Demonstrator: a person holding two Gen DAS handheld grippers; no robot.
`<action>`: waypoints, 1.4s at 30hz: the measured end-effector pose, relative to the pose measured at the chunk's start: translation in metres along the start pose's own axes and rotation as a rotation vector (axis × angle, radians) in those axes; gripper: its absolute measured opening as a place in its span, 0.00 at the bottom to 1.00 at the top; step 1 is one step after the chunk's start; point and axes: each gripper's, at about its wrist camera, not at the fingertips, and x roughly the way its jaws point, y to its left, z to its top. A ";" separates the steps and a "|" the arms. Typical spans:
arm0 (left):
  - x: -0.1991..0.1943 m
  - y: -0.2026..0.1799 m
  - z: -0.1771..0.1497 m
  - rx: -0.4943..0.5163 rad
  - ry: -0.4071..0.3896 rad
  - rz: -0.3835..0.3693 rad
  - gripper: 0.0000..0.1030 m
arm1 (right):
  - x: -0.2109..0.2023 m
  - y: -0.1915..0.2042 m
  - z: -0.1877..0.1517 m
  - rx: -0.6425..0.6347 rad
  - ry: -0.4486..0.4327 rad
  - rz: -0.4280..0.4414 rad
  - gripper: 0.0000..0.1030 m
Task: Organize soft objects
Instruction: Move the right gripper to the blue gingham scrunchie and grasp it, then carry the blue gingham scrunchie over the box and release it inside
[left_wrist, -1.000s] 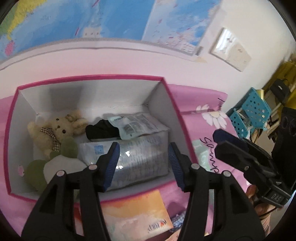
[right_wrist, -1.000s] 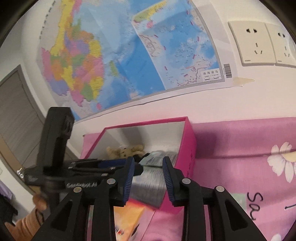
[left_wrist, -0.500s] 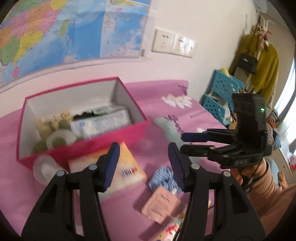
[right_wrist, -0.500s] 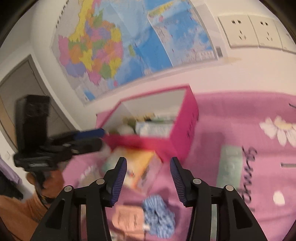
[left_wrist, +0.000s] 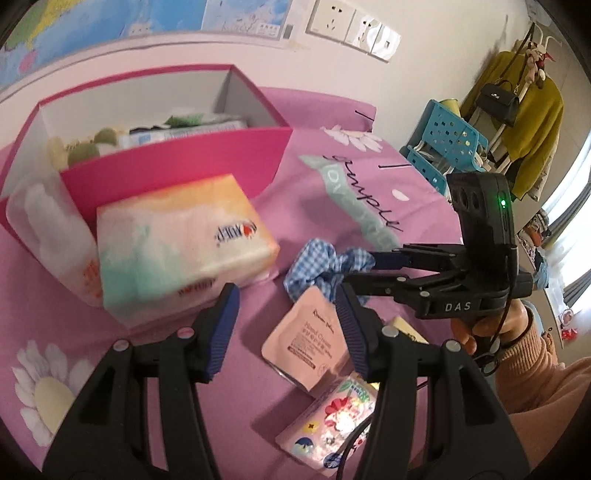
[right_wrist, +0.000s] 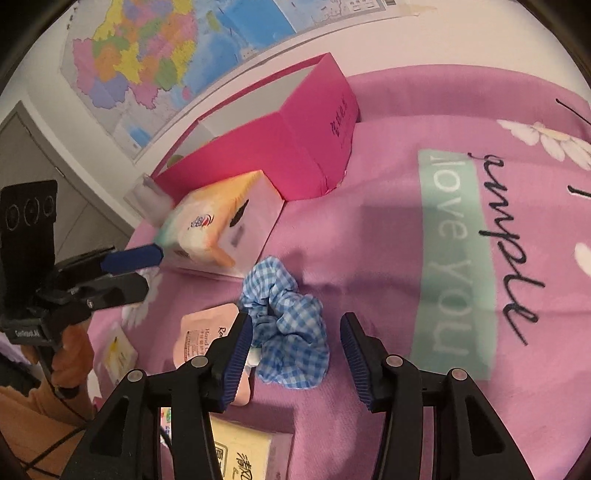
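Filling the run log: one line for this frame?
right tool: open, over blue scrunchie | left tool: open, empty | pink box: part-filled

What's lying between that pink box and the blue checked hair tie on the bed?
The soft tissue pack lies between the pink box and the blue checked scrunchie, up against the box's front. Both wrist views show it.

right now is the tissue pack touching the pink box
Touching. The left wrist view shows the tissue pack leaning against the pink box's front wall with no gap; the right wrist view agrees.
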 end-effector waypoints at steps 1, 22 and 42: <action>0.001 0.000 -0.002 -0.003 0.005 -0.005 0.54 | 0.001 0.001 -0.001 -0.001 0.000 0.001 0.49; 0.023 -0.013 -0.004 0.015 0.057 -0.072 0.54 | -0.037 0.024 0.012 -0.050 -0.162 0.082 0.09; -0.024 -0.005 0.063 0.018 -0.119 -0.101 0.51 | -0.065 0.076 0.079 -0.203 -0.292 0.202 0.09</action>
